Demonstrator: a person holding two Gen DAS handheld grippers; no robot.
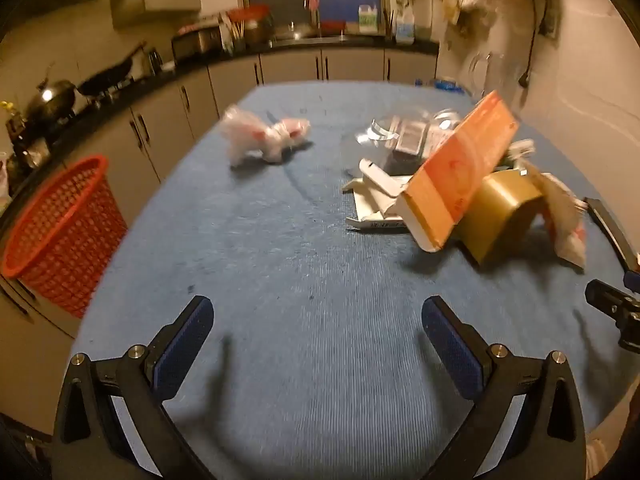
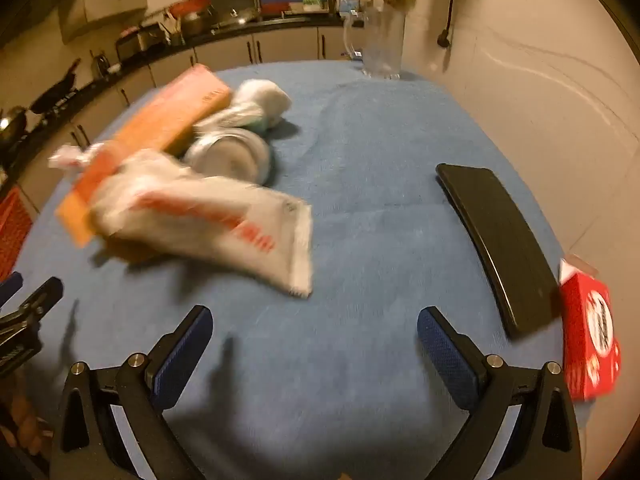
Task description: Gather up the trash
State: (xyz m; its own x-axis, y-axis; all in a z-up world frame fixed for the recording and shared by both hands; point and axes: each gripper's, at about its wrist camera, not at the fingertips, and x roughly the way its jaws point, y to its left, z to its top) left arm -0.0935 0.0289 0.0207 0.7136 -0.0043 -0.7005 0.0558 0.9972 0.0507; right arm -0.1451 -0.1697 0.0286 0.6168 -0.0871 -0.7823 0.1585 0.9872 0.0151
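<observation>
A heap of trash lies on the blue tablecloth (image 1: 280, 280): an orange carton (image 1: 460, 172) leaning on a gold box (image 1: 500, 216), white card pieces (image 1: 376, 192), clear plastic packaging (image 1: 400, 136) and a white-and-red bag (image 2: 208, 216). A crumpled white plastic bag (image 1: 260, 138) lies apart at the far left. A red mesh basket (image 1: 60, 232) stands off the table's left edge. My left gripper (image 1: 316, 320) is open over bare cloth, nothing between its fingers. My right gripper (image 2: 314, 328) is open too, just short of the white-and-red bag.
A black phone (image 2: 500, 244) and a red box (image 2: 588, 340) lie near the right table edge. A glass jug (image 2: 380, 44) stands at the far edge by the wall. Kitchen counters (image 1: 160, 80) with pots run behind and to the left.
</observation>
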